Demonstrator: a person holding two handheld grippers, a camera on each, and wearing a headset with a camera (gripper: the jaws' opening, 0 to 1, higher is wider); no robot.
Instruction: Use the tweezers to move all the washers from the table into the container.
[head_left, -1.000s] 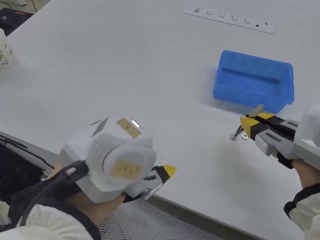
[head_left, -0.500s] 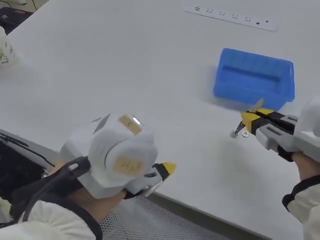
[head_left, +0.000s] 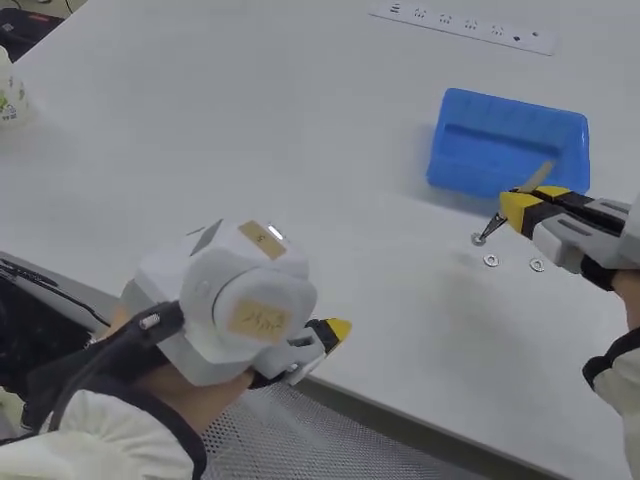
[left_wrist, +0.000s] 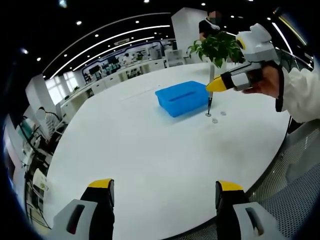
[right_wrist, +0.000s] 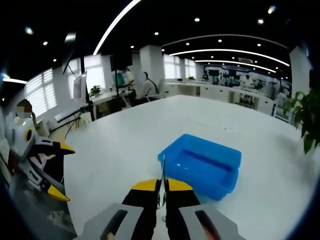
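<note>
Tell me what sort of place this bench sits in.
Probably a large open-plan office or lab hall: a wide white worktable, long curved ceiling light strips, people at desks further back, and a potted plant.

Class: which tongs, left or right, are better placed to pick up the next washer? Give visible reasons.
Right. The right tongs grip the tweezers, tips near the washers beside the container. The left tongs are open at the near edge of the table.

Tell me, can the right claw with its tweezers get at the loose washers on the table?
Probably yes. The right claw, shut on the tweezers, hovers just beside the two washers, with bare table between.
</note>
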